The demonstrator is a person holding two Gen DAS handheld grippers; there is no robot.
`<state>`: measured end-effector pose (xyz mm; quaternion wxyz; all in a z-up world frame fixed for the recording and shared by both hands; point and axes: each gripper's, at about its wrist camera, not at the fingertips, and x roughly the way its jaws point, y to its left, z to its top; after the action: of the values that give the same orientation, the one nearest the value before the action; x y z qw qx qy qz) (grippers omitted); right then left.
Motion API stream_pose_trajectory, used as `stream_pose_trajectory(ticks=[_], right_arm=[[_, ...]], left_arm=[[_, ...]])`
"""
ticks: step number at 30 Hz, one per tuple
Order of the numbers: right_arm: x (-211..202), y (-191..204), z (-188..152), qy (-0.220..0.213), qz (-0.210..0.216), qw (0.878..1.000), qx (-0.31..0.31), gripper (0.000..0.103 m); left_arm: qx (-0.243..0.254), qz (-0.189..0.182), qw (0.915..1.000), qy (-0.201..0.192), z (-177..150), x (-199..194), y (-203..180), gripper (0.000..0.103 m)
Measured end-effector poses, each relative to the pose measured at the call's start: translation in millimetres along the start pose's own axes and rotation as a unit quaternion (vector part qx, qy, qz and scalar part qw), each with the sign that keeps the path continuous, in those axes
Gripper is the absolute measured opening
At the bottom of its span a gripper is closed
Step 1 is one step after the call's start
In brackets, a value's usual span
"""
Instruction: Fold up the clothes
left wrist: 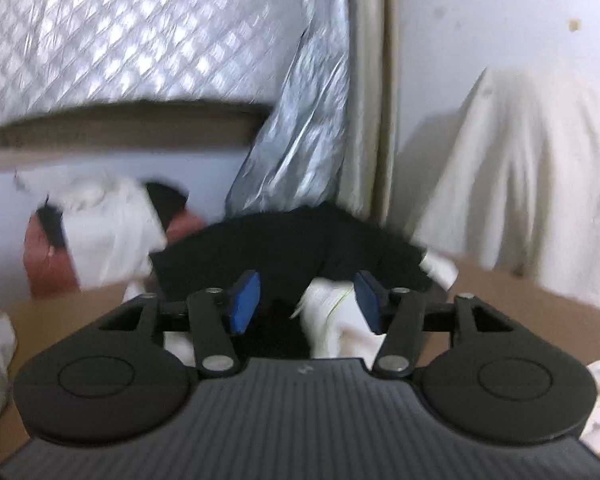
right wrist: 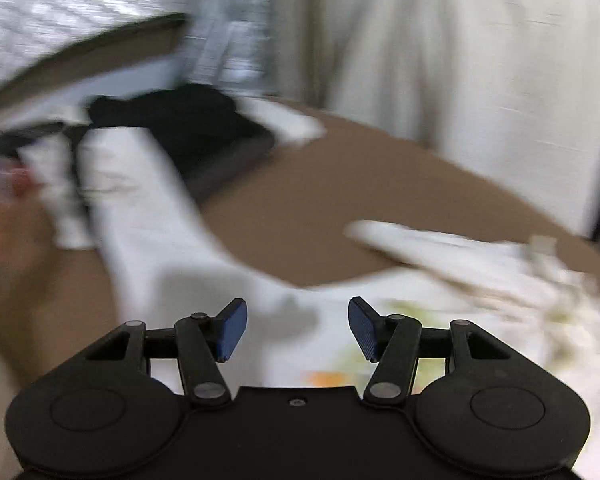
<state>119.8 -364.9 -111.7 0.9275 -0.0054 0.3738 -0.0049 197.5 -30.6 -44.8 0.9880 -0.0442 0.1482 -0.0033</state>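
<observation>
A white printed cloth garment (right wrist: 228,248) lies spread and rumpled on the brown table (right wrist: 320,208), with a dark black garment (left wrist: 284,248) bunched at its far end. The left gripper (left wrist: 306,304) hovers over both, blue pads parted, holding nothing. The right gripper (right wrist: 298,330) hangs released above the white cloth.

White garment (right wrist: 148,216): spread across brown table surface, long strip running from far left toward near edge; widens near the camera, where faint green and orange print shows. Another blurred white part (right wrist: 440,248) lies to the right on the table. Black garment (left wrist: 284,252): lies in a low, bunched mound at far side of table, partly resting over white cloth (left wrist: 332,320). In right wrist view it sits beyond the white strip, touching it. Both views motion-blurred; fold edges not resolvable.
</observation>
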Motion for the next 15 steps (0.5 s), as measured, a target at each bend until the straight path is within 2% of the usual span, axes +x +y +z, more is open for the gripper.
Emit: stream_pose_trajectory(ticks=[2, 4, 6, 7, 8, 9, 11, 13, 15], right_arm=[[-4.8, -49.9, -5.7, 0.014, -0.057, 0.998, 0.026, 0.062], [-15.1, -95.8, -11.3, 0.018, -0.095, 0.993, 0.066, 0.062], [-27.3, -140.7, -17.6, 0.016, -0.129, 0.986, 0.108, 0.062], [-31.7, -154.5, -19.9, 0.012, -0.138, 0.983, 0.123, 0.062], [-37.5, -170.0, -22.7, 0.004, -0.142, 0.98, 0.142, 0.062], [-42.9, -190.5, -26.6, -0.007, -0.12, 0.977, 0.178, 0.062], [-53.5, -231.0, -34.4, -0.031, -0.078, 0.965, 0.248, 0.062], [-57.5, -262.0, -40.2, -0.053, -0.058, 0.951, 0.298, 0.062], [-55.9, -282.2, -40.5, -0.052, -0.06, 0.952, 0.295, 0.062]], left_arm=[[0.002, -0.054, 0.9979, 0.035, -5.2, 4.1, -12.1, 0.062], [0.005, -0.108, 0.9915, 0.072, -10.9, 8.6, -24.4, 0.062], [0.003, -0.154, 0.9792, 0.132, -25.6, 19.5, -41.6, 0.062], [0.008, -0.179, 0.9695, 0.167, -33.6, 26.3, -54.3, 0.062], [0.018, -0.201, 0.9604, 0.192, -39.5, 30.1, -67.6, 0.062], [0.029, -0.222, 0.9504, 0.216, -45.2, 33.8, -80.7, 0.062], [0.028, -0.251, 0.9383, 0.236, -45.8, 36.8, -101.3, 0.062], [0.014, -0.279, 0.9261, 0.253, -41.9, 39.7, -120.6, 0.062], [-0.001, -0.301, 0.9118, 0.279, -38.2, 49.7, -144.2, 0.063]])
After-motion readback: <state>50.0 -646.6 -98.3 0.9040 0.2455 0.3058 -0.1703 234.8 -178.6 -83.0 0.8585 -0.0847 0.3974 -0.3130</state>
